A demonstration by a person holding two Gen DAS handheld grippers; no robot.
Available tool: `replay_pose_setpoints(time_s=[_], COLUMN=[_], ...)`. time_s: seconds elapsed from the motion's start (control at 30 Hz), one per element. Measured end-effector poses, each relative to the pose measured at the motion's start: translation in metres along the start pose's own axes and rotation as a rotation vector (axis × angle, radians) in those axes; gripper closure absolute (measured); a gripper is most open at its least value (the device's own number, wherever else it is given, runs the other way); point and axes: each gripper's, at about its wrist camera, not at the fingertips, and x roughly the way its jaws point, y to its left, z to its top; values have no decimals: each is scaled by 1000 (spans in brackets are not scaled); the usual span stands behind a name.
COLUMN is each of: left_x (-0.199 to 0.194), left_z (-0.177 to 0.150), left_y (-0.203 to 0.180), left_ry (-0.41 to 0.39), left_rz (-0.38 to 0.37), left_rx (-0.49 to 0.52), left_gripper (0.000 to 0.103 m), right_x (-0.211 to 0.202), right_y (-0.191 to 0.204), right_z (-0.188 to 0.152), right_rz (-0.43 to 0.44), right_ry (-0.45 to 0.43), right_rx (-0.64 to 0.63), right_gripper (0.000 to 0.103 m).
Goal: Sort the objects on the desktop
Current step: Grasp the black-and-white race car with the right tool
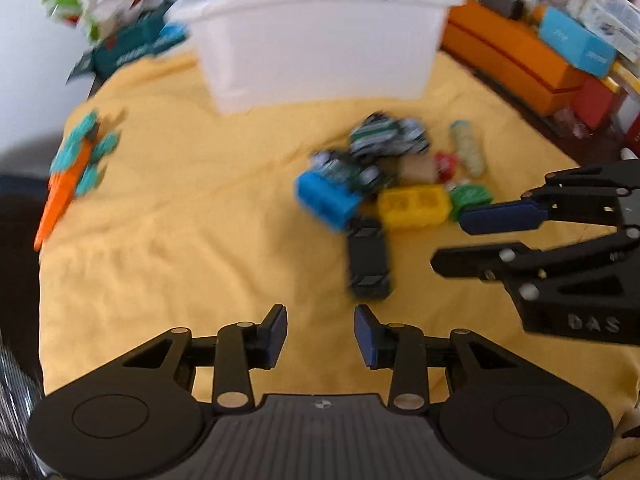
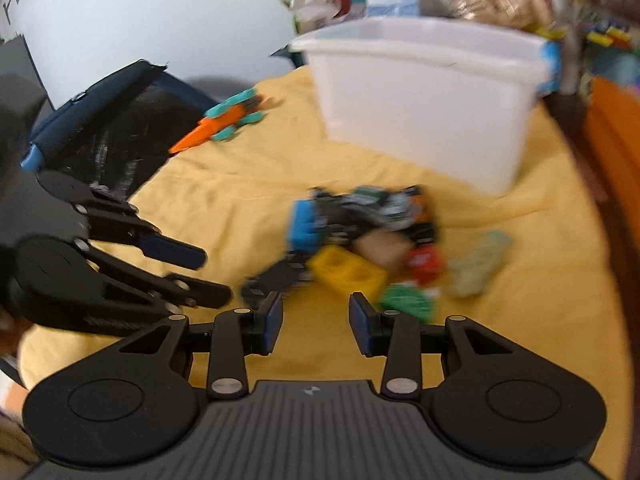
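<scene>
A pile of small objects lies on the yellow cloth [image 1: 180, 240]: a blue block [image 1: 326, 198], a yellow block [image 1: 414, 206], a black box [image 1: 369, 264], a green packet [image 1: 470, 196], a red item [image 1: 445, 164] and dark printed packets [image 1: 384, 136]. A white tub [image 1: 316, 40] stands behind them. My left gripper [image 1: 320, 338] is open and empty, short of the black box. My right gripper [image 2: 316, 322] is open and empty, just before the yellow block [image 2: 348, 272] and green packet [image 2: 406, 300]. Both views are blurred.
An orange and teal toy [image 1: 74, 168] lies at the cloth's left edge. Orange boxes [image 1: 512, 60] and a blue box [image 1: 576, 40] line the right side. Clutter is stacked behind the tub. A dark bag [image 2: 120, 120] sits left of the cloth.
</scene>
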Motion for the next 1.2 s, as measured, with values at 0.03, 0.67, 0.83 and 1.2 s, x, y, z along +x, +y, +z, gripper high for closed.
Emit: replay_pose_setpoints(time_s=[0.03,0.67,0.83,1.2], left_x=[0,16,21,42], left_z=[-5,22,44,72], left_y=[8,24,20,21], left_ry=[9,-26,-61,-63], left_rz=[1,-124,-156,-144], left_rx=[-14,98,55,93], left_gripper=[62,59,59,59], right_x=[8,11,0,1], right_y=[6,31,35,64], right_z=[2,-11,-28,-35], right_rz=[-6,-208,-421,-293], right_ry=[10,57,92,63], right_rx=[14,18,-190,-247], right_gripper=[65,87,86,76])
